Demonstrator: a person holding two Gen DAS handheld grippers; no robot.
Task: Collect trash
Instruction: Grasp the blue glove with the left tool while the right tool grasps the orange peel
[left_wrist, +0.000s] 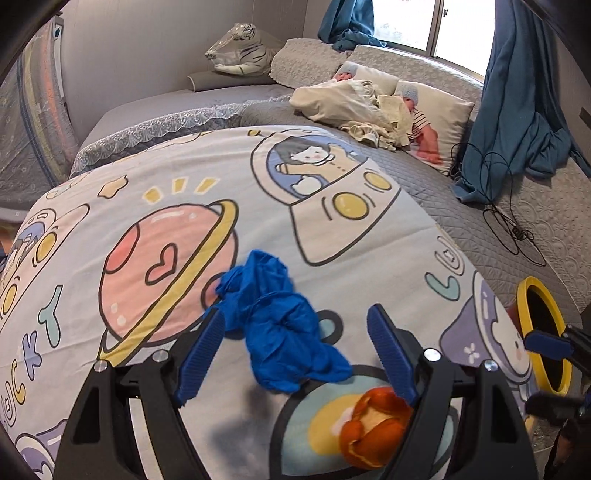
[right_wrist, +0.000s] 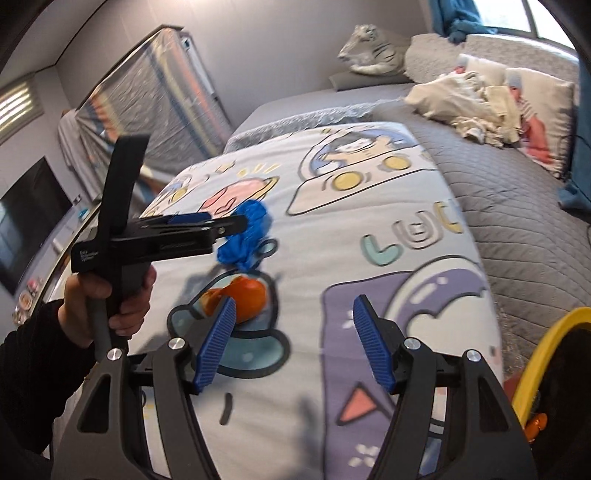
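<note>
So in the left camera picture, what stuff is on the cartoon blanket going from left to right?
Pink ringed planet drawing → crumpled blue rubber glove → curled orange fruit peel → round yellow-rimmed bin at the bed's edge.

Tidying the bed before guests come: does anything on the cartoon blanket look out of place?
Yes. A crumpled blue glove and an orange peel lie loose on the blanket, apart from each other; neither belongs on bedding.
</note>
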